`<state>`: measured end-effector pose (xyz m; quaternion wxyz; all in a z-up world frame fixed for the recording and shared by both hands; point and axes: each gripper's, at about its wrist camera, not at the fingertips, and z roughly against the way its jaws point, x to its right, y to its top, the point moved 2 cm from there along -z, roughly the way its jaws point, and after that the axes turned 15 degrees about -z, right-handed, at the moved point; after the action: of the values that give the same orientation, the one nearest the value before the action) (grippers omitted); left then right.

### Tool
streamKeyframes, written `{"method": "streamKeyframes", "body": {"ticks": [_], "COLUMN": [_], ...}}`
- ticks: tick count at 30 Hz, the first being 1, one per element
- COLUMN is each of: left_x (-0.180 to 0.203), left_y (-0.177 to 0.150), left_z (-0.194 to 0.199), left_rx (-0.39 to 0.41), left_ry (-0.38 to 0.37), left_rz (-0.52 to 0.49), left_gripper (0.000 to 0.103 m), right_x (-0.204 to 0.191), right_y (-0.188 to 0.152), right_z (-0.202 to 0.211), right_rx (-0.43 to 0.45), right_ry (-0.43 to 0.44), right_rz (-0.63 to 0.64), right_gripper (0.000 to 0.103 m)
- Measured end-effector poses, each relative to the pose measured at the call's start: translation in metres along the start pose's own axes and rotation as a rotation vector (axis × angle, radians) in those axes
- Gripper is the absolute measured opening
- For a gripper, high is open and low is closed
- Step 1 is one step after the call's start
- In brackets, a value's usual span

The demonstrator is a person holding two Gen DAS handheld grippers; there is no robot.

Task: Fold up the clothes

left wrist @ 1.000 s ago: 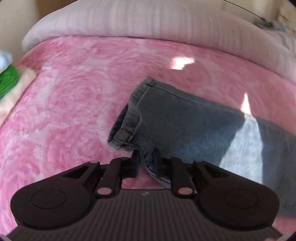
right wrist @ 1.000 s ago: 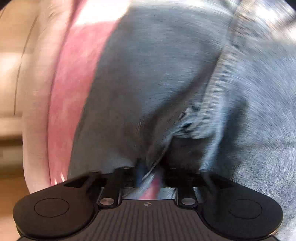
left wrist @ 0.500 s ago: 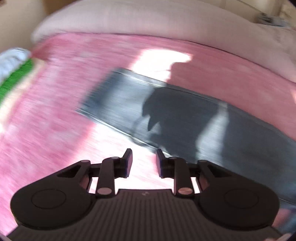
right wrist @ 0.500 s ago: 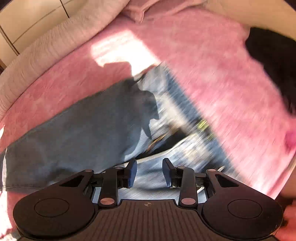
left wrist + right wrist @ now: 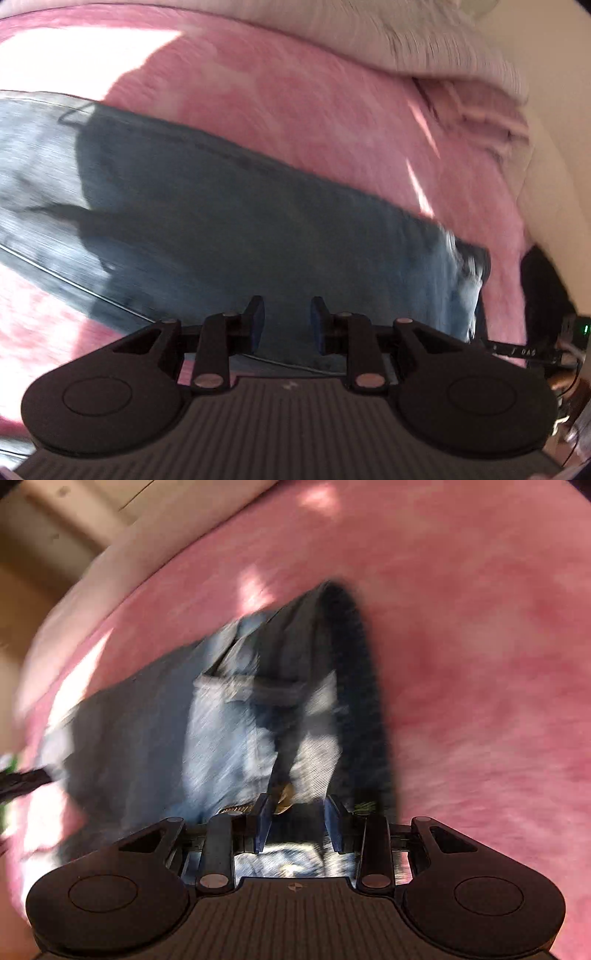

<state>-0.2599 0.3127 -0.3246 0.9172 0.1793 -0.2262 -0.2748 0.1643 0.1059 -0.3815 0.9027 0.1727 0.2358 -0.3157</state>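
A pair of blue jeans (image 5: 258,221) lies stretched flat across the pink fluffy blanket (image 5: 295,92), partly in shadow and partly in sun. My left gripper (image 5: 287,314) hovers over the lower edge of the leg, near the waist end at the right. It is open, with nothing between its blue pads. In the right wrist view the waist end of the jeans (image 5: 229,720) shows a pocket and the dark waistband. My right gripper (image 5: 298,812) is open just above the button area, and its pads press on nothing. Both views are motion-blurred.
A pale quilted cover (image 5: 369,29) runs along the far edge of the bed. A dark bundle (image 5: 539,288) lies at the right edge of the blanket, beside a device with a green light (image 5: 581,328). Wooden panels (image 5: 55,517) stand beyond the bed.
Both grippers have let go of the jeans and opened. The left one swept from the leg hem towards the waist end. The right one rolled and now looks down on the waistband.
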Motion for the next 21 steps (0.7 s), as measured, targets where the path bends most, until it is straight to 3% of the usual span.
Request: {"method": "streamKeyframes", "body": {"ticks": [3,5,8,11,17,21], "left_x": [0.015,0.018,0.026,0.028,0.036,0.036], "left_y": [-0.002,-0.004,-0.005,-0.006,-0.007,-0.01], "left_z": [-0.014,-0.017,-0.016,-0.019,-0.02,-0.011], "left_rx": [-0.038,-0.052,-0.061,-0.072,-0.084,-0.08], "left_ry": [0.01,0.017,0.032,0.053,0.085,0.093], "left_rz": [-0.011,-0.011,-0.029,-0.043,-0.062,-0.073], "left_gripper": [0.021,0.021,0.021,0.021,0.021,0.021], "right_x": [0.003,0.011,0.013,0.008,-0.008,0.009], "right_y": [0.001,0.005,0.001,-0.011,-0.034,-0.041], "right_z": [-0.003,0.001,0.023,0.044,0.02,0.045], "right_rx": [-0.043,-0.066,-0.04,-0.004,0.1,0.151], "right_ry": [0.051,0.08,0.087,0.033,-0.217,-0.138], "right_rz": [0.072,0.052,0.053,0.037,0.075,-0.034], "right_gripper": [0.031,0.002,0.002,0.002,0.002,0.004]}}
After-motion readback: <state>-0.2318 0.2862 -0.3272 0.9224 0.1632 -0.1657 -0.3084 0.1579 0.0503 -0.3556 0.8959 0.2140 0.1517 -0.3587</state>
